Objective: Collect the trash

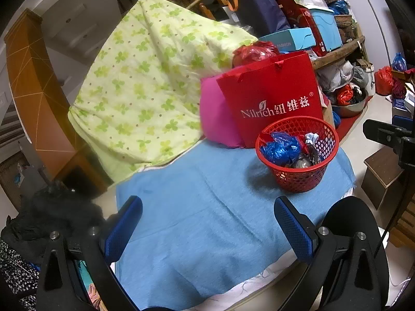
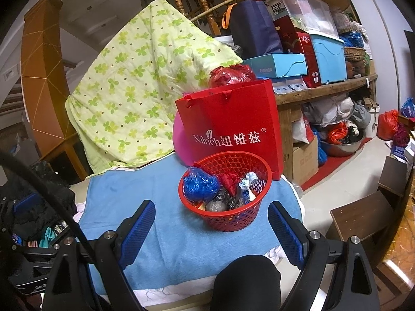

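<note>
Red plastic lattice basket, on blue cloth-covered bed, holds crumpled blue, red, black wrappers. Both grippers' fingers wide, empty: left gripper, right gripper. Collection apparently finished; next, locate remaining trash.

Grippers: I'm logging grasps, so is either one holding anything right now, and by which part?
Nothing is held. The left gripper and right gripper are both open and empty above the blue cloth; the basket is untouched.

Lower trash in the red basket buried under blue bag, pink cushion mostly behind red gift bag
</note>
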